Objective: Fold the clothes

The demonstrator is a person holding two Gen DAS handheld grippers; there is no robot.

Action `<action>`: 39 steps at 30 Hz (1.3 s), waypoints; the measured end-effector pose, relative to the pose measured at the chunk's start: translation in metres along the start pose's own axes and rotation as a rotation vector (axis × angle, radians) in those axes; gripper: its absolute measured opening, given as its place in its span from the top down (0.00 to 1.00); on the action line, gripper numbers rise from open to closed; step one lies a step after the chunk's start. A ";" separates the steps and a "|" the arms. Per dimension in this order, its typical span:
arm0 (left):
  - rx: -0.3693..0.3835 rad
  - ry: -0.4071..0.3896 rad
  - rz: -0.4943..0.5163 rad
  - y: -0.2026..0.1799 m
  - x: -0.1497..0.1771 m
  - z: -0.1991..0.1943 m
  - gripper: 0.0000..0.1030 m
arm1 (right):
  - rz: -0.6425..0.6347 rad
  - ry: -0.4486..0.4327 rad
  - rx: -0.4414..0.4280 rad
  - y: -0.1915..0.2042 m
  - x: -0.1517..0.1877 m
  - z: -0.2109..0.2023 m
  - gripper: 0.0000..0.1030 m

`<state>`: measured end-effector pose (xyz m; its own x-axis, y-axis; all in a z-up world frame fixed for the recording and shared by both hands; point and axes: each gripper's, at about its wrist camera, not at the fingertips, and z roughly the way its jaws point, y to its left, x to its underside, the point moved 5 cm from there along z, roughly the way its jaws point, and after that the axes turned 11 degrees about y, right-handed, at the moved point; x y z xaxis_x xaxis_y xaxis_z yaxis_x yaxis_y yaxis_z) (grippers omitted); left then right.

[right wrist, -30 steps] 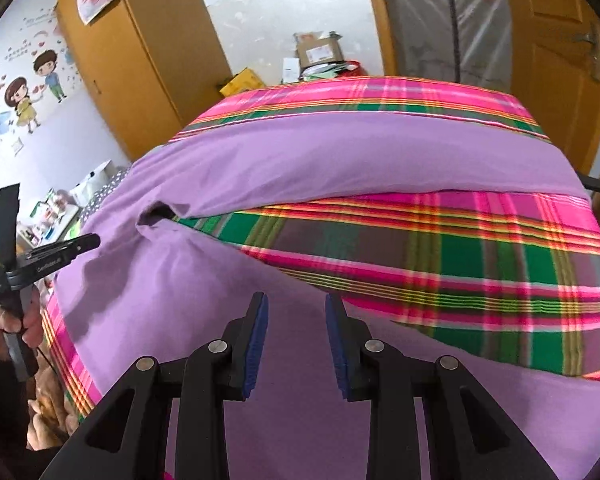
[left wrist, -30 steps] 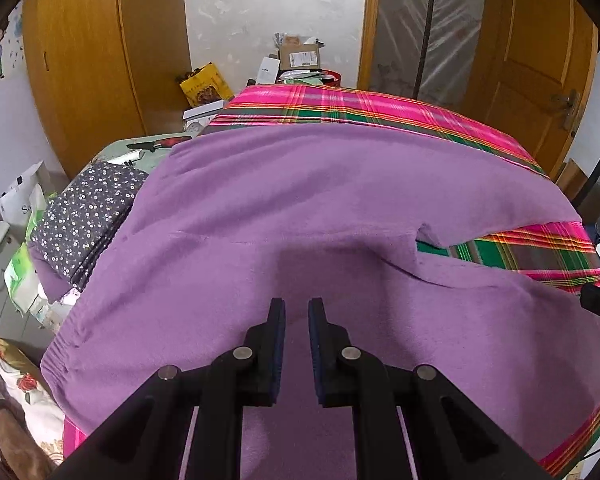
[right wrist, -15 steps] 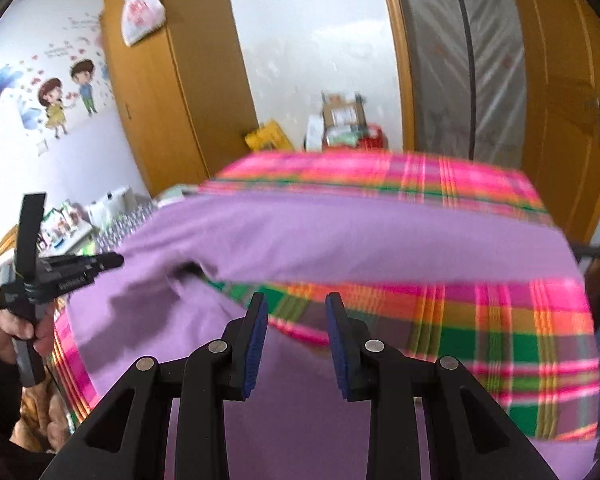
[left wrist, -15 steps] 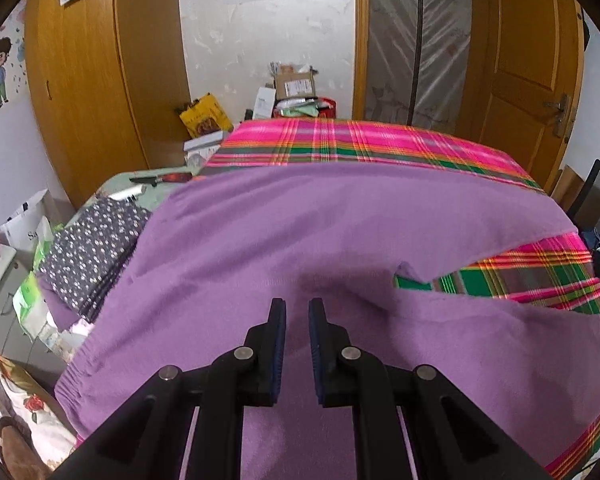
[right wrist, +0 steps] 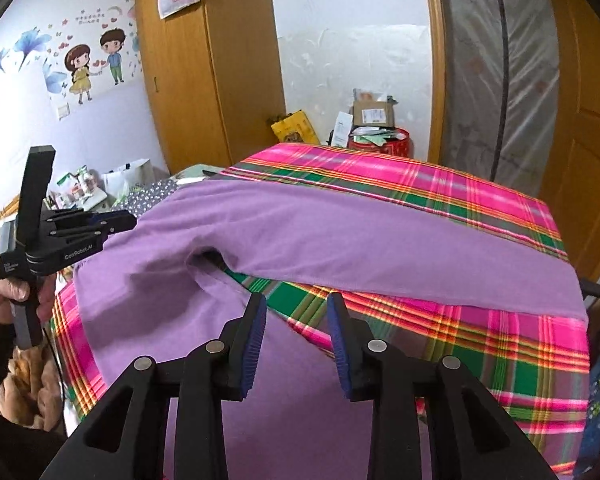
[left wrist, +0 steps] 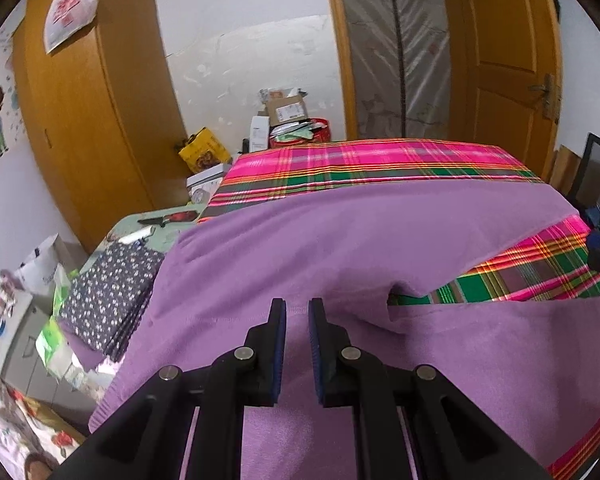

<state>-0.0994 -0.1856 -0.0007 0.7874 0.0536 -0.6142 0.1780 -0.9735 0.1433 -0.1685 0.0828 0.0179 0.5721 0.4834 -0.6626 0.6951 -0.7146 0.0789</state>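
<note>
A pair of purple trousers [right wrist: 340, 240] lies spread flat on a table under a pink and green plaid cloth [right wrist: 440, 192], waistband toward the person's left, the two legs running away to the right with a wedge of plaid showing between them. The crotch [right wrist: 208, 256], where the legs part, serves as the landmark here.

The left gripper [left wrist: 297, 312] hovers above the seat of the trousers, just on the waistband side of the crotch, its pads set close together with only a narrow gap and no cloth between them. The right gripper [right wrist: 296, 312] hangs over the near leg just past the crotch, jaws spread wide and empty. The left hand [right wrist: 8, 292] shows on that tool's grip in the right wrist view.

The step in hand looks like laying one leg over the other. To do it well, each tool should pinch the outer edge of the near leg, one close to the waistband and one farther along the leg from the crotch, taking only the trouser fabric and not the plaid cloth below. Lift both together, carry the leg across toward the far leg, and line up the seams before letting go.

A folded dotted dark garment [left wrist: 108, 292] lies beyond the waistband, well away from the crotch.
</note>
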 end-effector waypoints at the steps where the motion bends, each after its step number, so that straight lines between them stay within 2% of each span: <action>1: -0.002 0.000 0.010 0.001 0.000 0.002 0.88 | -0.005 0.003 0.005 0.000 -0.002 0.000 0.68; 5: 0.025 0.044 0.022 0.010 0.001 0.015 0.88 | -0.026 0.011 0.017 0.001 -0.010 0.001 0.68; 7: 0.083 0.095 0.000 0.022 0.000 0.024 0.88 | -0.042 0.018 0.019 0.003 -0.016 0.005 0.68; 10: 0.115 0.119 -0.040 0.044 -0.005 0.031 0.88 | -0.084 0.026 0.024 0.006 -0.030 0.011 0.68; 18: 0.039 0.076 -0.105 0.108 -0.035 0.023 0.88 | -0.162 0.019 0.000 0.014 -0.080 0.012 0.68; 20: 0.018 0.059 -0.120 0.124 -0.044 0.021 0.88 | -0.194 0.010 -0.009 0.018 -0.094 0.009 0.63; 21: 0.013 0.055 -0.130 0.133 -0.048 0.022 0.88 | -0.217 0.005 -0.010 0.021 -0.100 0.008 0.55; 24: 0.017 0.071 -0.156 0.150 -0.058 0.032 0.88 | -0.278 0.007 -0.009 0.030 -0.117 0.011 0.53; 28: 0.057 0.116 -0.174 0.160 -0.066 0.056 0.88 | -0.296 0.066 -0.024 0.027 -0.129 0.039 0.53; 32: 0.079 0.170 -0.125 0.156 -0.073 0.081 0.87 | -0.294 0.127 -0.036 0.017 -0.136 0.072 0.53; 34: 0.095 0.188 -0.098 0.154 -0.077 0.093 0.80 | -0.295 0.148 -0.040 0.012 -0.140 0.087 0.53; 39: 0.143 0.202 -0.060 0.156 -0.090 0.126 0.73 | -0.307 0.190 -0.049 -0.001 -0.151 0.125 0.53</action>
<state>-0.2173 -0.3708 -0.0207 0.8825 0.1411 -0.4486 0.1535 -0.9881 -0.0089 -0.3100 -0.0533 0.0248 0.4013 0.7600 -0.5113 0.8642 -0.4991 -0.0635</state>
